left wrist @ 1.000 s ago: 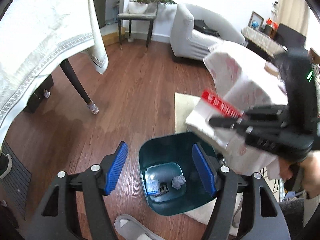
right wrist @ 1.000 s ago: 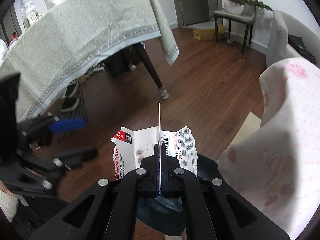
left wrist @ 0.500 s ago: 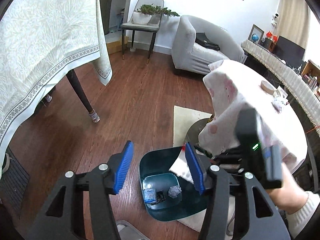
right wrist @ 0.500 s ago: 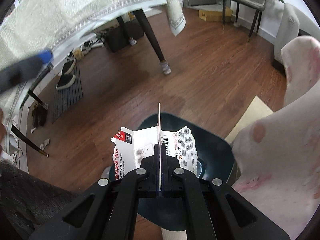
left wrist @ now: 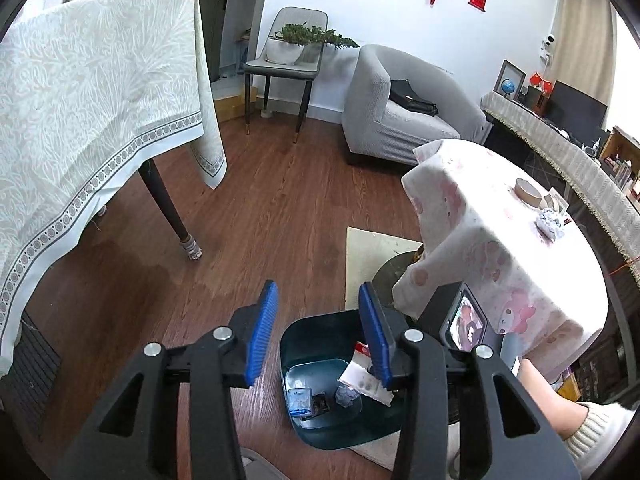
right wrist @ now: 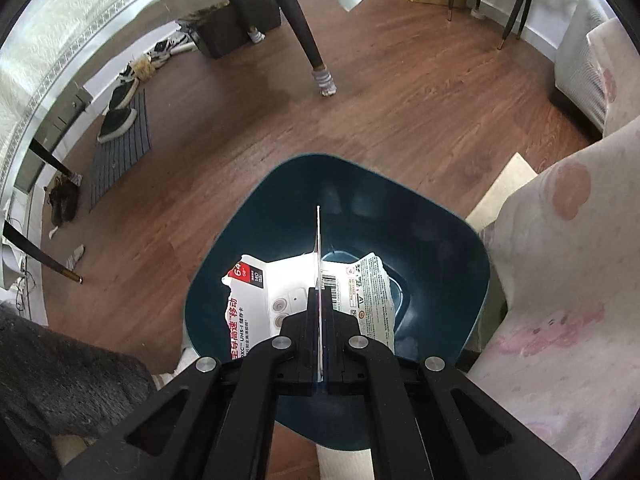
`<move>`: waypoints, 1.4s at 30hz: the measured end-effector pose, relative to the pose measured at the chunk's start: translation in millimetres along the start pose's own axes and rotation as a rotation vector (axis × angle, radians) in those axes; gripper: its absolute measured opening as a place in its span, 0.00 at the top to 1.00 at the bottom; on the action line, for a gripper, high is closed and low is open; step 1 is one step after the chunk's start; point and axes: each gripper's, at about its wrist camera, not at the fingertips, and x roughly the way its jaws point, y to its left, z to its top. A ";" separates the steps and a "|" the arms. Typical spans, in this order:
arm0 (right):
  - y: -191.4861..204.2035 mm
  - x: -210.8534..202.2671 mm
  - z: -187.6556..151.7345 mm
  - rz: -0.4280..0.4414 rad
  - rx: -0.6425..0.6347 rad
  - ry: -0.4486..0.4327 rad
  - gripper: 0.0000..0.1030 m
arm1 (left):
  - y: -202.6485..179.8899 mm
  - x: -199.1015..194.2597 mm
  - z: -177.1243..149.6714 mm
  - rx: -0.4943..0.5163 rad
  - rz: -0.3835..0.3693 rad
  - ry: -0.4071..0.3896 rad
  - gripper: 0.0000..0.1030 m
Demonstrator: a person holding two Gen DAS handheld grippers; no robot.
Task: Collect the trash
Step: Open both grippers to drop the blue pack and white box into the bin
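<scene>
My right gripper (right wrist: 319, 300) is shut on a torn white-and-red card package (right wrist: 272, 300) and holds it over the mouth of the dark teal trash bin (right wrist: 460, 264). In the left wrist view the package (left wrist: 362, 374) hangs inside the bin (left wrist: 296, 340), which holds a blue wrapper (left wrist: 300, 399) and a crumpled foil ball (left wrist: 346, 394). My left gripper (left wrist: 318, 332) is open and empty, above and to the left of the bin. A crumpled wrapper (left wrist: 551, 222) lies on the pink-clothed table (left wrist: 500, 248).
A table with a pale cloth (left wrist: 80, 120) stands to the left, its leg (left wrist: 172, 216) on the wood floor. A grey sofa (left wrist: 396, 112) and chair (left wrist: 284, 68) stand behind. A tape roll (left wrist: 528, 191) sits on the pink table. Shoes (right wrist: 120, 108) lie on a mat.
My right gripper has carried the package down over the bin. My left gripper has risen and pulled back, its jaws narrower but still open.
</scene>
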 end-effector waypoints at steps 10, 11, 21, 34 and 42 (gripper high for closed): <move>2.6 -12.5 -4.8 0.010 -0.019 -0.030 0.52 | -6.6 -6.5 6.7 0.018 -0.003 -0.024 0.57; 1.2 -14.6 -5.1 0.018 -0.020 -0.036 0.52 | -7.3 -7.7 8.0 0.016 -0.004 -0.029 0.57; 15.6 -76.2 -3.8 0.087 -0.085 -0.193 0.58 | -21.1 -16.5 19.4 0.024 0.006 -0.073 0.57; 2.2 -178.6 -14.4 0.055 -0.104 -0.457 0.66 | -62.9 -27.4 39.5 0.077 0.011 -0.158 0.47; -35.7 -205.8 -33.7 0.000 -0.050 -0.510 0.66 | -105.7 -16.1 46.6 0.124 -0.038 -0.174 0.37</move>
